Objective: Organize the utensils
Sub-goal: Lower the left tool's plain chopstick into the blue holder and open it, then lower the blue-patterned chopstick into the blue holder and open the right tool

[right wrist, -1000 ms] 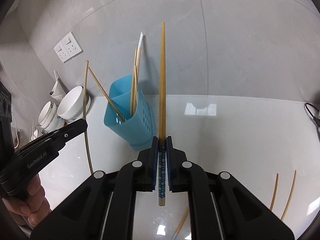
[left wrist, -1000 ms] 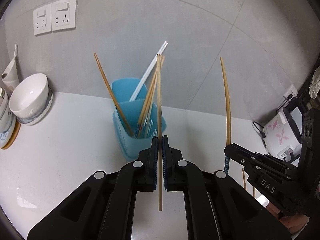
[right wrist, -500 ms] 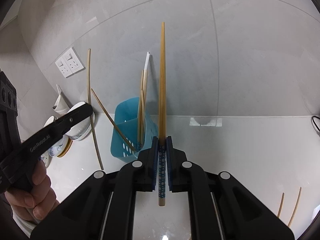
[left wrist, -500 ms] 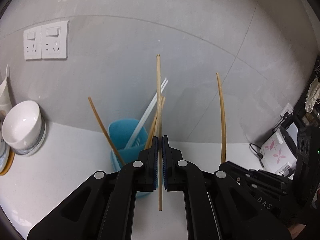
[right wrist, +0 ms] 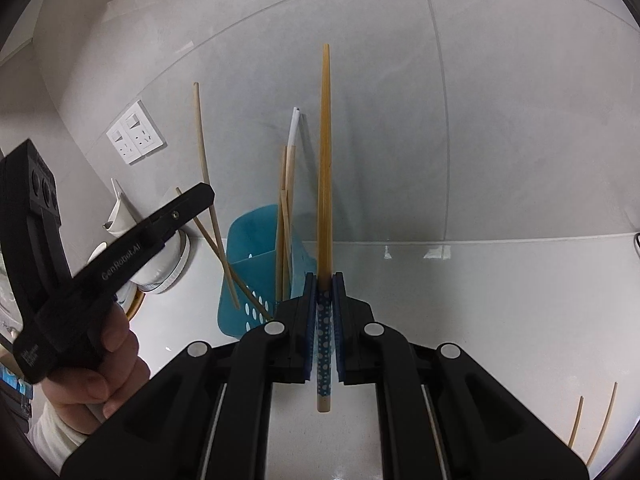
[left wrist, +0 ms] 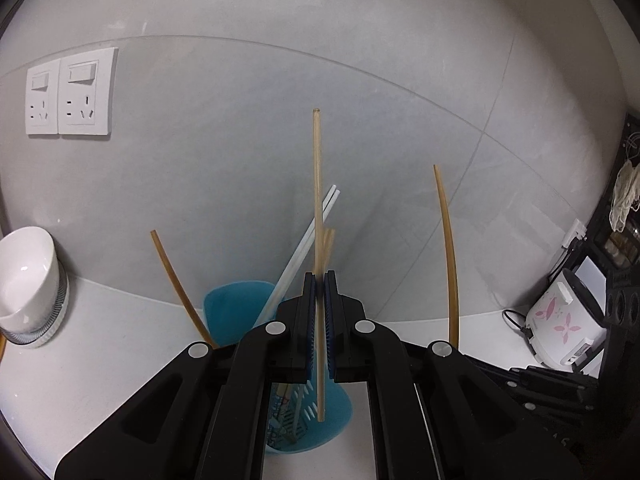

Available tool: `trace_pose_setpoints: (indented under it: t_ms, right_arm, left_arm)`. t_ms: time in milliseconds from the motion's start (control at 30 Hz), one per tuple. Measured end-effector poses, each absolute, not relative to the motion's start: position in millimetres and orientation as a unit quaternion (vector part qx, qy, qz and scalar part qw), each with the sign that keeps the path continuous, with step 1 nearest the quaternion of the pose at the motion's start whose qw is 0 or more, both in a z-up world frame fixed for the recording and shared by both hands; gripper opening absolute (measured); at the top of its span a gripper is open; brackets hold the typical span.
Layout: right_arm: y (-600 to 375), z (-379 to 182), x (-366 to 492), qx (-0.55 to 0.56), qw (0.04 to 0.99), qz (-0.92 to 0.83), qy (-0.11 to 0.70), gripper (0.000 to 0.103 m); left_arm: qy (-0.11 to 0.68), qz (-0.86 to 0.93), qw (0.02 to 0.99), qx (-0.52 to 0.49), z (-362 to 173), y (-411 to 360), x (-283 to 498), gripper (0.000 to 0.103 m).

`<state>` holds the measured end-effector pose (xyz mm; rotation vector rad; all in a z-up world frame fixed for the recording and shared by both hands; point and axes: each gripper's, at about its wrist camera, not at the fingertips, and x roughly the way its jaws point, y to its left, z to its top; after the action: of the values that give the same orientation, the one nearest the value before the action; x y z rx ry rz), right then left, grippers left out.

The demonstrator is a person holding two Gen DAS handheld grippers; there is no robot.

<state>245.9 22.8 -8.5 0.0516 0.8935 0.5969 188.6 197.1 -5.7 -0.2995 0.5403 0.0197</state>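
The left gripper [left wrist: 319, 280] is pinching a thin bamboo chopstick [left wrist: 317, 200] upright, jaws pressed tight on it; right beneath it is sitting the blue holder [left wrist: 236, 312] on the white counter [left wrist: 120, 340], already carrying a white chopstick [left wrist: 308, 240] and several bamboo ones; the right gripper [right wrist: 323, 280] is clamping a thicker chopstick [right wrist: 325, 160] with a blue dotted end, standing upright just beside the holder; a hand [right wrist: 100, 364] is gripping the left tool; two more chopsticks [right wrist: 592, 428] are lying on the counter well apart at the right; a white bowl [left wrist: 24, 272] is sitting at the left.
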Motion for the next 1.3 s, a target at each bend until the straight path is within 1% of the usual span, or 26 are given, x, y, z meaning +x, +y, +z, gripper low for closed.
trace_pose_setpoints:
  t_ms: [333,633,900,967,1000,1067,1133,1167,1300]
  right_arm:
    - [25,-12,249,0.027,0.857,0.288,0.426,0.007]
    - [24,-16,254,0.027,0.854,0.290,0.432,0.007]
    - [28,-19,257,0.028,0.849,0.295,0.437,0.007]
    - [28,-19,257,0.026,0.849,0.297,0.436,0.007]
    - [29,-18,257,0.024,0.849,0.299,0.435,0.007]
    - [30,-17,256,0.022,0.848,0.302,0.434,0.007]
    - [31,-15,256,0.021,0.848,0.306,0.432,0.007]
    - [31,-14,255,0.020,0.847,0.310,0.431,0.007]
    - [36,-9,255,0.015,0.847,0.318,0.425,0.007]
  left_arm:
    - [0.268,-0.003,0.955,-0.125,-37,187,192,0.004]
    - [0.295,-0.001,0.949,-0.110,-56,176,195,0.004]
    - [0.304,0.012,0.947,-0.104,-59,173,196,0.004]
    - [0.310,0.017,0.945,-0.106,-57,174,193,0.006]
    - [0.313,0.020,0.944,-0.106,-55,173,192,0.008]
    - [0.324,0.032,0.940,-0.104,-52,175,188,0.020]
    - [0.335,0.039,0.935,-0.106,-48,176,182,0.025]
    - [0.336,0.041,0.935,-0.110,-46,177,179,0.032]
    - [0.345,0.055,0.929,-0.120,-41,187,162,0.043]
